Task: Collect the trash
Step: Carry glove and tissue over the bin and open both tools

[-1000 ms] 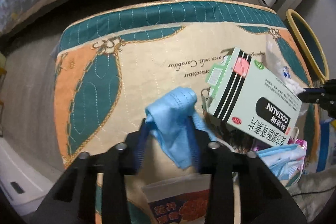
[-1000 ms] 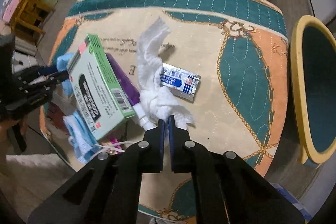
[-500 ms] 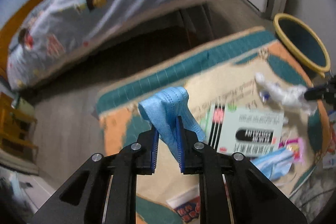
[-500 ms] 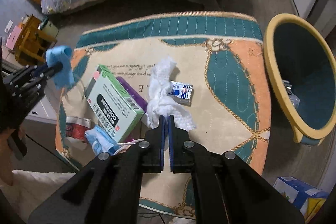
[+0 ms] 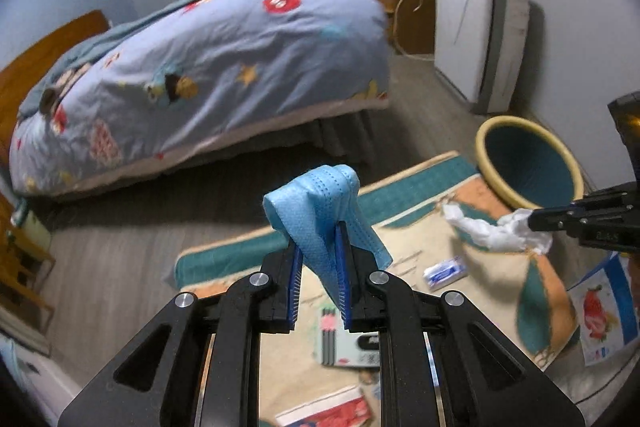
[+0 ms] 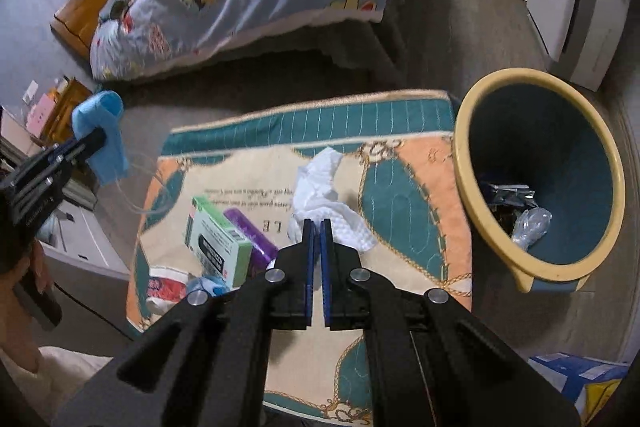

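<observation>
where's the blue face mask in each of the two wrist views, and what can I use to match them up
Left wrist: the mask sits at centre, clamped in the left gripper, draped over its tips.
Right wrist: the mask is at the far left, hanging from that same gripper, seen side-on.
Shared landmark: the yellow-rimmed bin, at right in both views, beside the rug.

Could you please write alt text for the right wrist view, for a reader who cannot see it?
The right gripper holds a white tissue above a patterned rug. A yellow-rimmed bin stands right; the left gripper holds a blue face mask at left.
</observation>
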A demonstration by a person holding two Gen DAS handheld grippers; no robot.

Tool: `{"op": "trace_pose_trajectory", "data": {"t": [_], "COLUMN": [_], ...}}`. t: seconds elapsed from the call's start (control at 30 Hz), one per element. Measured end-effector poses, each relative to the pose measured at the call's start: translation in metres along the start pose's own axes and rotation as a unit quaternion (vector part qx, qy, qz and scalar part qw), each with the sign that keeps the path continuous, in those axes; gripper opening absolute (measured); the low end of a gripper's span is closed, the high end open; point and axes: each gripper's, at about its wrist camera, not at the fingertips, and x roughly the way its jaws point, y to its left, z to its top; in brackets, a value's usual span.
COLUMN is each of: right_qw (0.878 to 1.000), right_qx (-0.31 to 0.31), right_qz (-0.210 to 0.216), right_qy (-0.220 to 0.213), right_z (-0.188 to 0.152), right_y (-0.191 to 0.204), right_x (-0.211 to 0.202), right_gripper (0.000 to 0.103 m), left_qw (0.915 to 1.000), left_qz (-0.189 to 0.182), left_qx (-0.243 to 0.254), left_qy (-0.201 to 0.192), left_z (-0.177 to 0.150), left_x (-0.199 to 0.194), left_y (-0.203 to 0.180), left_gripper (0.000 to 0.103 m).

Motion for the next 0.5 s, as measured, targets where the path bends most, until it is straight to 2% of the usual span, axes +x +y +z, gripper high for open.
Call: {"op": "trace_pose_trajectory", "data": {"t": [0.33,0.5], "right_qw": [0.999,0.997], "right_qx": [0.01,0.017], "right_qz": [-0.019,-0.032], "right_qy": [-0.046,-0.069], "right_z": [0.009,0.013], "right_y": [-0.035,-0.054], "right_x": [-0.031,-0.043], "right_gripper": [0.003,0.003], "left_qw": [0.999,0.9964], "left_qz": [-0.044,-0.084], "left_qx": [0.008,-0.002], "left_qy": [-0.001,-0.009], "left_z": [0.015,0.023], "left_x": [0.019,0.021], "left_y": [-0.042,-0.062], "left_gripper": [0.017,0.017]}}
